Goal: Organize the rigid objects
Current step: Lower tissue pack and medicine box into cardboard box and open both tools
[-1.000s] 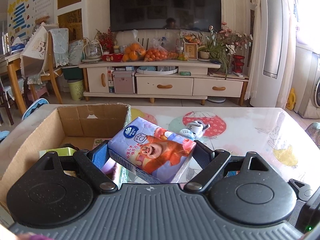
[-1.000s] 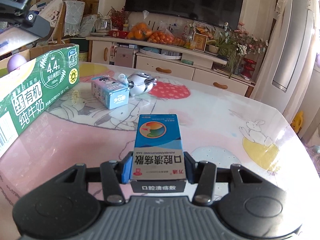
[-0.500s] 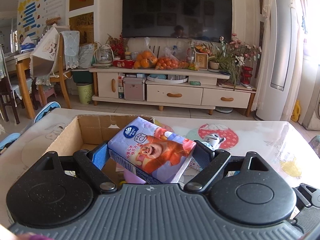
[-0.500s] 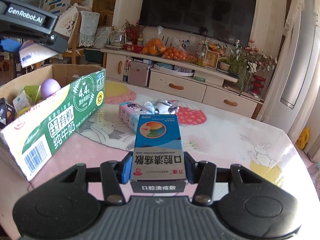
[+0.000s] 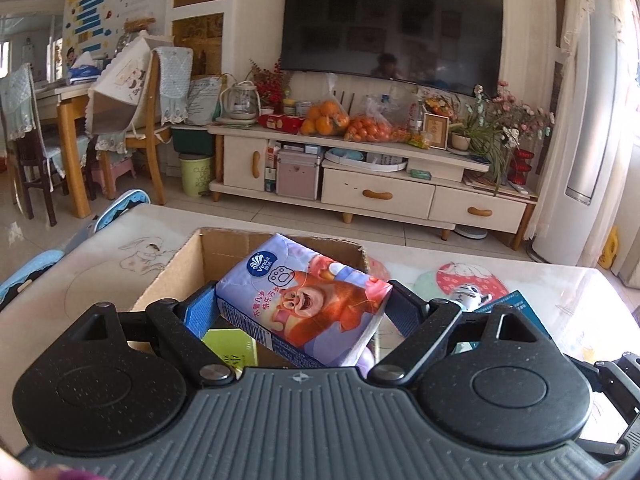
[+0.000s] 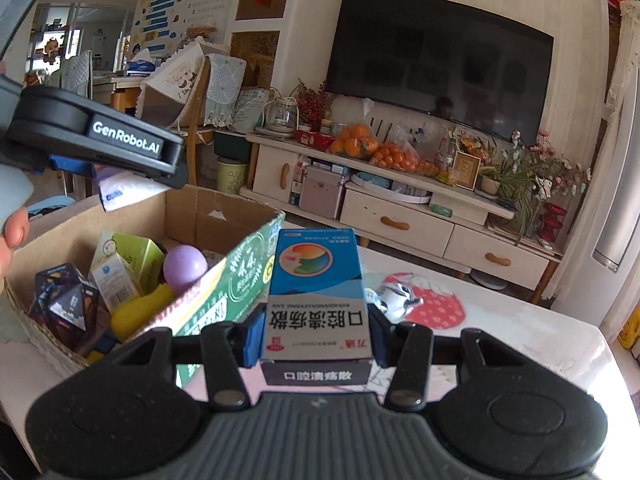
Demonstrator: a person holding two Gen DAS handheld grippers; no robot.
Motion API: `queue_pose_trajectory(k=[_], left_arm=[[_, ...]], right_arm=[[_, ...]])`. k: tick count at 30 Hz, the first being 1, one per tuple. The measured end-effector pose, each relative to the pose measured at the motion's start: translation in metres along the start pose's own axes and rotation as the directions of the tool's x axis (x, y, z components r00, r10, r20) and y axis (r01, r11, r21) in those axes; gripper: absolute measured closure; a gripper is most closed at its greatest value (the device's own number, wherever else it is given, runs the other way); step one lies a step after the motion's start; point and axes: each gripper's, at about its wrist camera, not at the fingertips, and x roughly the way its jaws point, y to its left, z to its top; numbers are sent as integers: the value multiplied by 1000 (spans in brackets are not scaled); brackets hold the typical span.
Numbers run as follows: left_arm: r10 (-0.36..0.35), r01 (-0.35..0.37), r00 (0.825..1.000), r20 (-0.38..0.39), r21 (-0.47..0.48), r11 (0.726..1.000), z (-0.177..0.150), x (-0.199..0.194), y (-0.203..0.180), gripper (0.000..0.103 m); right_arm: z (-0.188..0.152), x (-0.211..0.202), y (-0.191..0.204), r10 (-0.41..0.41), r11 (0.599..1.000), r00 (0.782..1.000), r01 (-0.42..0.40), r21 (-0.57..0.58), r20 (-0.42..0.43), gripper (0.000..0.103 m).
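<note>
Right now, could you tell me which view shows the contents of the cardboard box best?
The right wrist view: it looks into the box, showing the purple ball and cartons. In the left wrist view the tissue pack hides most of it.

Blue medicine box (image 6: 316,292) clamped upright between right gripper (image 6: 316,336) pads, at six o'clock. Open cardboard box (image 6: 224,216) at nine o'clock, holding purple ball (image 6: 185,264); left gripper (image 6: 96,136) above it.

A pale glossy surface (image 6: 500,320) printed with rabbits and a red strawberry carries an open cardboard box with green printed sides (image 6: 224,292) and a small white-and-black toy figure (image 6: 394,298) beside it.
</note>
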Motion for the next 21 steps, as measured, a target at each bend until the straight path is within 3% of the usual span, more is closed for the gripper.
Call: queue_pose_trajectory(k=[11, 21], left_arm=[[34, -40, 998, -46, -125, 991, 13, 15, 31, 0], [36, -56, 994, -104, -189, 980, 18, 30, 34, 0]], right_arm=[[40, 23, 25, 92, 995, 994, -90, -49, 51, 53], [69, 68, 44, 204, 973, 979, -205, -102, -23, 53]])
